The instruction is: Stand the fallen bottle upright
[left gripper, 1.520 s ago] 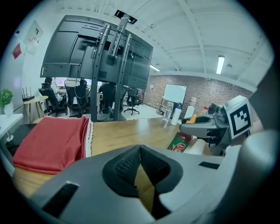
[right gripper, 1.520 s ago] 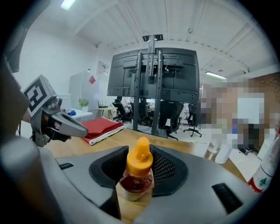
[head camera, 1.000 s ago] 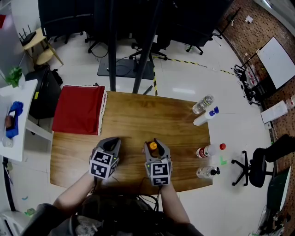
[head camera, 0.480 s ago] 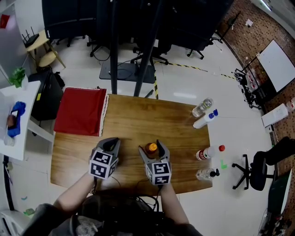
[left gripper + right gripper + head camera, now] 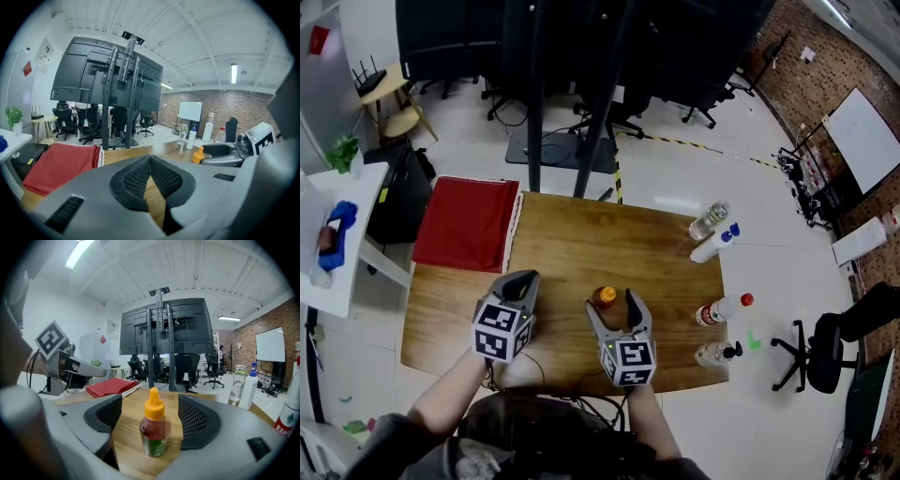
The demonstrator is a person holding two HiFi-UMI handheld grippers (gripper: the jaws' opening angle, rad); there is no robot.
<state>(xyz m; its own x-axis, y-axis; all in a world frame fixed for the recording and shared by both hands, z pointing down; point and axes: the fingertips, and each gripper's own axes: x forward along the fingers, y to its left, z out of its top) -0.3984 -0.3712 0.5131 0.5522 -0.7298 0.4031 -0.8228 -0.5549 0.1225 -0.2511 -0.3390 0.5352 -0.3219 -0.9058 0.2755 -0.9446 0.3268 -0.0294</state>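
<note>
A small sauce bottle (image 5: 605, 297) with an orange cap stands upright on the wooden table (image 5: 572, 234), near its front edge. My right gripper (image 5: 613, 306) sits just behind it, jaws opening. In the right gripper view the bottle (image 5: 153, 432) stands between the two pads (image 5: 199, 423), which are clear of it on both sides. My left gripper (image 5: 521, 282) hovers to the bottle's left, shut and empty. Its pads (image 5: 161, 176) meet at the tip in the left gripper view, where the bottle's orange cap (image 5: 198, 154) shows to the right.
A folded red cloth (image 5: 467, 225) lies on the table's far left corner. Along the right edge are a clear bottle (image 5: 711, 218), a white spray bottle (image 5: 716, 243), a red-capped bottle (image 5: 719, 309) and a black-capped one (image 5: 712, 353). A black stand rises beyond the far edge.
My right gripper's jaws have spread off the bottle and drawn back a little toward me; the bottle stays upright. My left gripper has lifted slightly and drifted left.
</note>
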